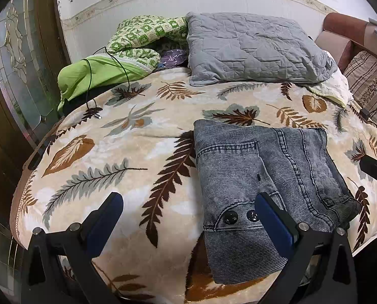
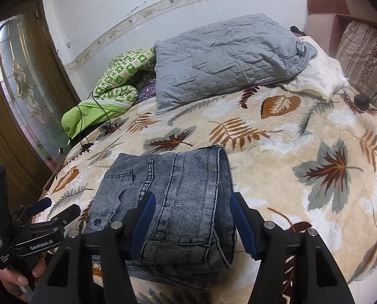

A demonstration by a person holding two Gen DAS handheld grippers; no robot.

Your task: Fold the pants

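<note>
Grey washed denim pants (image 1: 259,185) lie folded in a compact stack on the leaf-patterned blanket (image 1: 127,152); they also show in the right wrist view (image 2: 173,202). My left gripper (image 1: 188,202) is open above the blanket, its right finger over the waistband buttons, its left finger over bare blanket. My right gripper (image 2: 191,202) is open, its blue pads on either side of the folded pants' right part, above them and holding nothing. The left gripper (image 2: 54,207) also appears at the lower left of the right wrist view, held by a hand.
A grey quilted pillow (image 1: 254,48) and a green patterned quilt (image 1: 127,43) lie at the back of the bed. A black cable (image 1: 94,93) trails over the left edge. A striped cushion (image 2: 365,58) leans at the right. A glass-paned door (image 2: 28,88) stands at the left.
</note>
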